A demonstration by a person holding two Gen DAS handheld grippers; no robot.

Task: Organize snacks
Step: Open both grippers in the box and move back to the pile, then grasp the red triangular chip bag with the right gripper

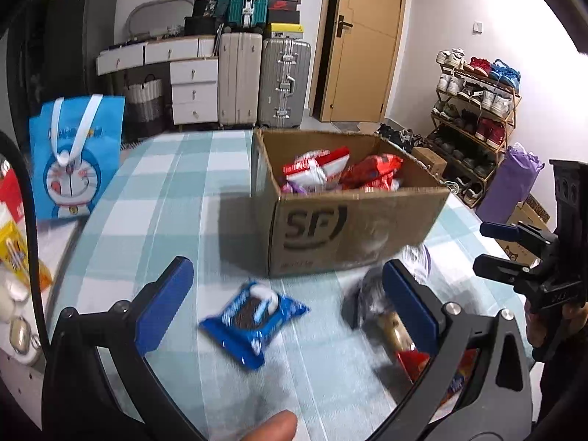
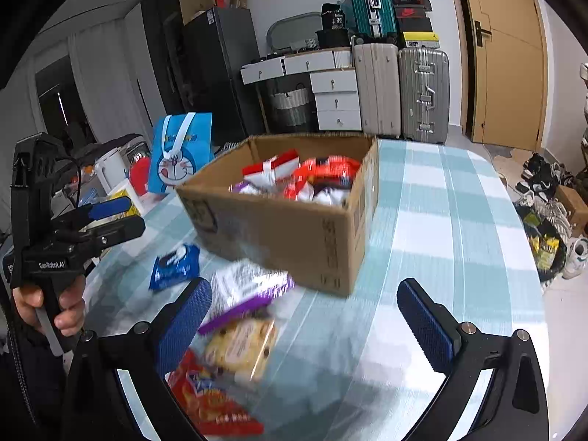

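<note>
On the checked tablecloth (image 1: pixel 154 198) before the cardboard box (image 1: pixel 352 228) of snacks lie loose packets; left gripper (image 1: pixel 286 305) gapes empty over a blue biscuit pack (image 1: pixel 253 316); right gripper (image 2: pixel 305 316) likewise wide, empty

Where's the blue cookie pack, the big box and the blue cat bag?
Cookie pack (image 1: pixel 253 318): left wrist view, on the middle of the wrapper.
Box (image 1: pixel 352 235): left wrist view, on its front wall beside the logo.
Cat bag (image 2: pixel 182 158): right wrist view, on the cartoon face.
</note>
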